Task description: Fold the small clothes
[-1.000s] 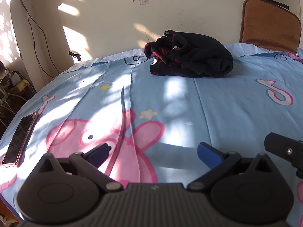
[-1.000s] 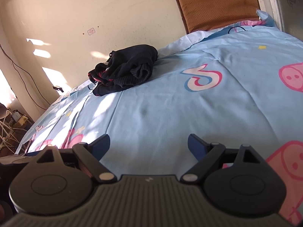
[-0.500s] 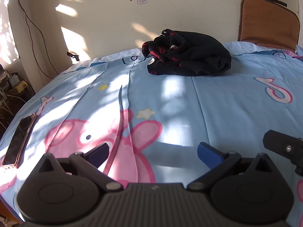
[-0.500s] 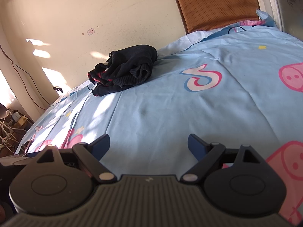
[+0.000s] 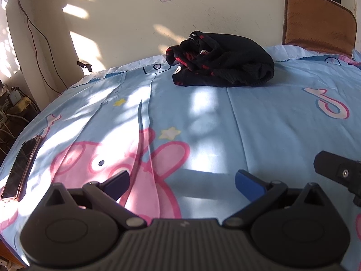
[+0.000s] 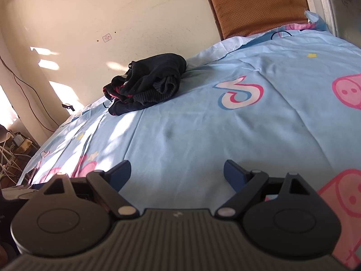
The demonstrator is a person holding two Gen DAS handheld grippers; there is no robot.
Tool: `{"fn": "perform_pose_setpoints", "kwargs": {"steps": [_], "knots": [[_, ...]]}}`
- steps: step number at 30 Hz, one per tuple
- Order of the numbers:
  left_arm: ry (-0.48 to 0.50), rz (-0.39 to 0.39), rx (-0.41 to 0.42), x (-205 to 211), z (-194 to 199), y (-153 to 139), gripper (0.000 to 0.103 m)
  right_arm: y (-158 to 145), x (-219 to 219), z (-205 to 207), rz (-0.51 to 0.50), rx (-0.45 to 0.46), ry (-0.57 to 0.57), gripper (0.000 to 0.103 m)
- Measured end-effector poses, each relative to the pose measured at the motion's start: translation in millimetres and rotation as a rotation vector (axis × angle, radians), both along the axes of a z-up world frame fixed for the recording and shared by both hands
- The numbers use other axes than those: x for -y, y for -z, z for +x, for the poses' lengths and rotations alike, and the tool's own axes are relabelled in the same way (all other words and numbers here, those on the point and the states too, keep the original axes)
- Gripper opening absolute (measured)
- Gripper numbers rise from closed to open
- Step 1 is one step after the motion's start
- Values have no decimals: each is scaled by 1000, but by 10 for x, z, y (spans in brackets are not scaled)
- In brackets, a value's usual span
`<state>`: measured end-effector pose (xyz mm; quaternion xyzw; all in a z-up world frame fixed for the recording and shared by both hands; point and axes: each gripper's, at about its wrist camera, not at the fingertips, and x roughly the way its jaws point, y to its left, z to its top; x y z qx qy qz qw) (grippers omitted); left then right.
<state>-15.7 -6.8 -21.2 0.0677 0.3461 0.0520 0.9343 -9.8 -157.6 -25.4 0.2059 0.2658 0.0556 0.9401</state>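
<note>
A crumpled black garment with red trim (image 5: 222, 62) lies in a heap at the far side of the bed, near the wall; it also shows in the right wrist view (image 6: 147, 84). My left gripper (image 5: 181, 184) is open and empty, low over the blue sheet (image 5: 259, 117), well short of the garment. My right gripper (image 6: 177, 172) is open and empty, also over the sheet (image 6: 203, 135) and far from the garment. Part of the right gripper's body (image 5: 338, 171) shows at the right edge of the left wrist view.
A phone (image 5: 21, 166) lies near the bed's left edge. A brown cushion (image 5: 318, 22) leans on the wall at the far right, also in the right wrist view (image 6: 259, 6). Cables and a power strip (image 5: 15, 97) sit beyond the left edge.
The left gripper has risen or tilted down slightly, so the garment sits lower in its view. The right gripper has barely moved. Both stay open.
</note>
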Motion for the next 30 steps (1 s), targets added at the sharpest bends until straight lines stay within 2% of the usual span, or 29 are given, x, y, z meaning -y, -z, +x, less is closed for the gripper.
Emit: {"fn": "perform_pose_setpoints", "kwargs": {"steps": [12, 30], "knots": [[28, 11, -6, 76, 135, -46, 103, -120, 151, 122, -3, 30, 52, 91], [61, 26, 2, 183, 718, -247, 103, -334, 268, 612, -33, 61, 85, 91]]}}
